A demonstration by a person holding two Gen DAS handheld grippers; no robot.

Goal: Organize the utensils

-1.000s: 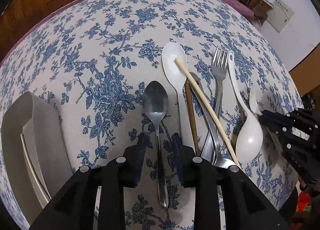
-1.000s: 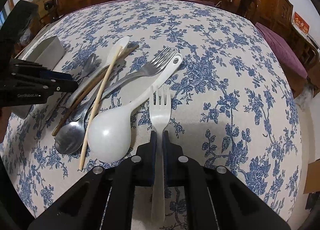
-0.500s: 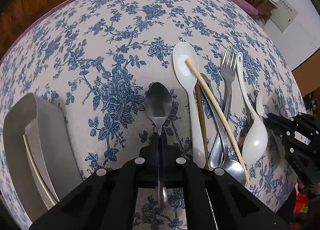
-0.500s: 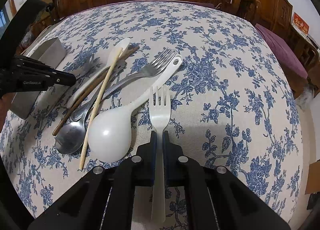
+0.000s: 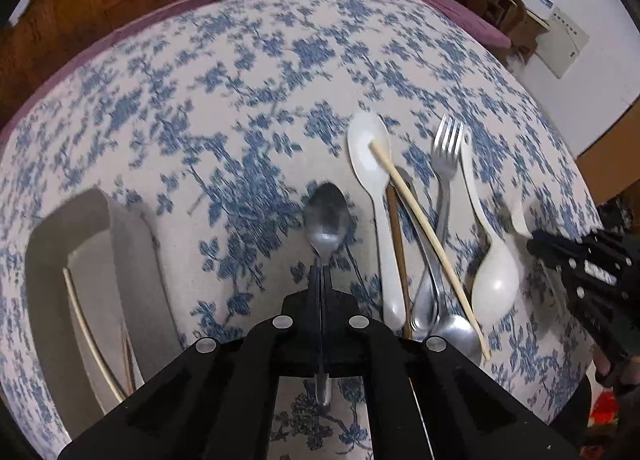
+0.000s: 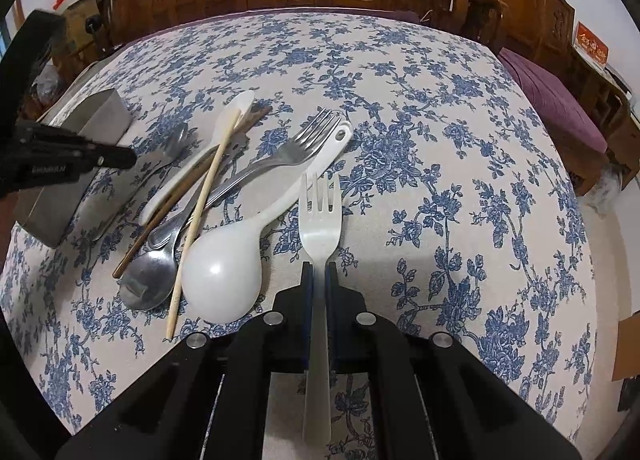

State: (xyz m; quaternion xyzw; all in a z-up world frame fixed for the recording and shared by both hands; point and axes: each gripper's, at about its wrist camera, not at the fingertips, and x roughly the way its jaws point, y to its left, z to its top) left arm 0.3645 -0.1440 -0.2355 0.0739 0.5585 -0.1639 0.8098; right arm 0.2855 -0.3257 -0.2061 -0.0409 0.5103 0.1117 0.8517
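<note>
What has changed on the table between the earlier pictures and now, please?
The left gripper has closed its open jaws on the handle of the metal spoon, which now sits clamped between them. The right gripper stays shut on the white plastic fork. The pile of utensils and the metal holder lie as before.

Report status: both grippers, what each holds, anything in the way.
Left gripper shut on metal spoon. Right gripper shut on white fork. Pile of utensils on the table between them; holder to the left, path open.
</note>
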